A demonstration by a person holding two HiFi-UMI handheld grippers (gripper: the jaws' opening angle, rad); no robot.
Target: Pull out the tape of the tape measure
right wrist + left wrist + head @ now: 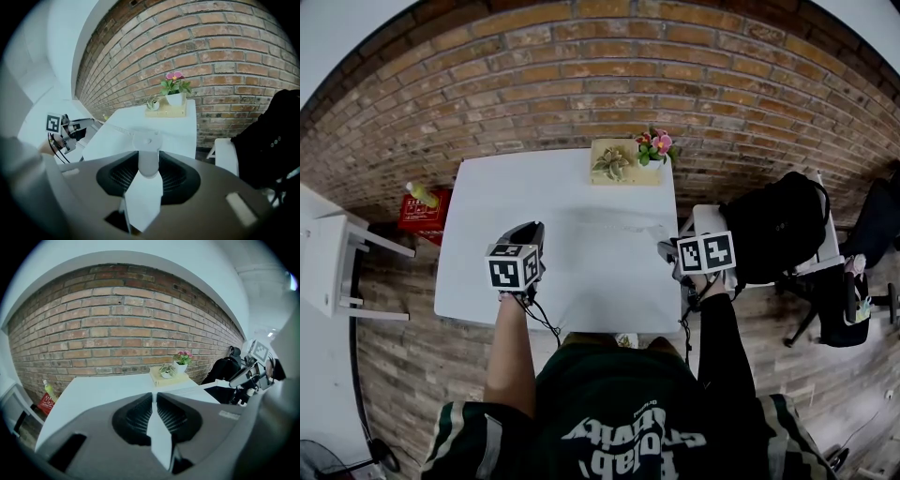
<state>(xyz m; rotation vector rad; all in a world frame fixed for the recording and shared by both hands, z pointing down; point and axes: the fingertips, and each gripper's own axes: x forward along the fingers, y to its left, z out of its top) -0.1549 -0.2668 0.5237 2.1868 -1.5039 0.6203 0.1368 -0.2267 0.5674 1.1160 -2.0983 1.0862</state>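
Note:
A small round white tape measure case [149,161] sits between the jaws of my right gripper [146,140], which is shut on it over the table's right edge [667,249]. Its thin pale tape [117,129] runs out leftward, low over the white table [581,281], and shows as a faint line [609,226] in the head view. My left gripper [154,395] holds the tape's end with its jaws nearly together; in the head view it is over the table's left part [532,228]. From the left gripper view the tape [197,386] leads right toward the right gripper [251,373].
A wooden board with small plants and a pink flower pot [625,161] stands at the table's far edge against the brick wall. A black backpack [778,225] rests on a white chair to the right. A red crate [422,208] and a white stool [328,262] are at the left.

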